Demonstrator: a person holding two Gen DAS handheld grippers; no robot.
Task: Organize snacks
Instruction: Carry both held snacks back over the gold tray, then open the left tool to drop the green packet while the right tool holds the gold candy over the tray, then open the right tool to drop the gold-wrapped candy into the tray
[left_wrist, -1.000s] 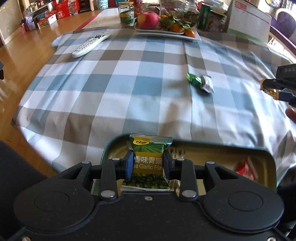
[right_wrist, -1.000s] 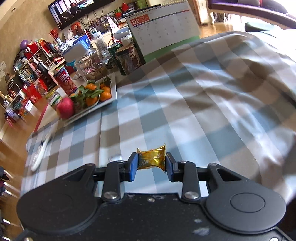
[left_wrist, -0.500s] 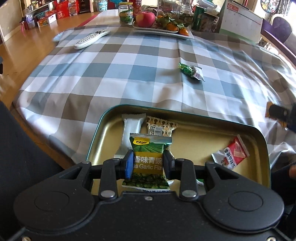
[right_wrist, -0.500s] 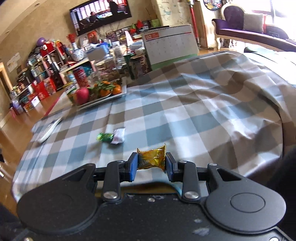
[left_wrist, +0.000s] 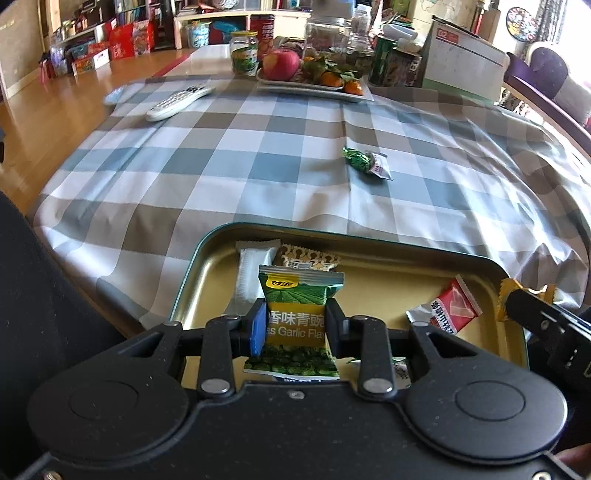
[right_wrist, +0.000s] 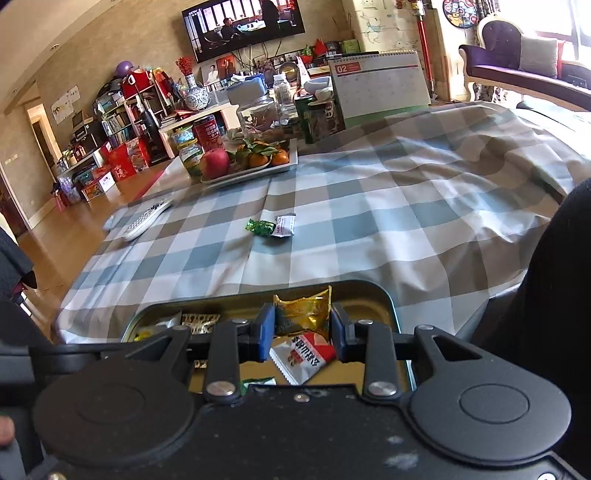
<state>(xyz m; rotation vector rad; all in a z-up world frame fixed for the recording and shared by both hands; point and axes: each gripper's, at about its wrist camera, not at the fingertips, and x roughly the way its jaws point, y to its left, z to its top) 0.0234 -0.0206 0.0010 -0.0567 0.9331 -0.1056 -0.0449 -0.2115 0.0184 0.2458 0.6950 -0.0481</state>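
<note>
My left gripper (left_wrist: 295, 325) is shut on a green garlic-pea packet (left_wrist: 298, 317) held above the green-rimmed tin tray (left_wrist: 388, 243). In the tray lie a white packet (left_wrist: 255, 269), a brown patterned packet (left_wrist: 310, 260) and a red-and-white packet (left_wrist: 448, 308). My right gripper (right_wrist: 303, 328) is shut on a gold packet (right_wrist: 303, 312) over the tray's right part (right_wrist: 384, 299), just above the red-and-white packet (right_wrist: 306, 356). That gold packet (left_wrist: 508, 295) shows at the tray's right edge in the left wrist view. A green-and-white candy (left_wrist: 367, 162) (right_wrist: 271, 227) lies on the checked cloth beyond the tray.
A remote (left_wrist: 177, 101) lies far left on the cloth. At the back stand a fruit plate (left_wrist: 314, 86) with an apple and oranges, jars, a can and a desk calendar (right_wrist: 376, 85). The cloth's edge drops off left. A dark sleeve (right_wrist: 554, 295) is at right.
My right gripper has swung with the gold packet from the open cloth to above the tray. The left gripper drew back a little, bringing the whole tray into its view.
</note>
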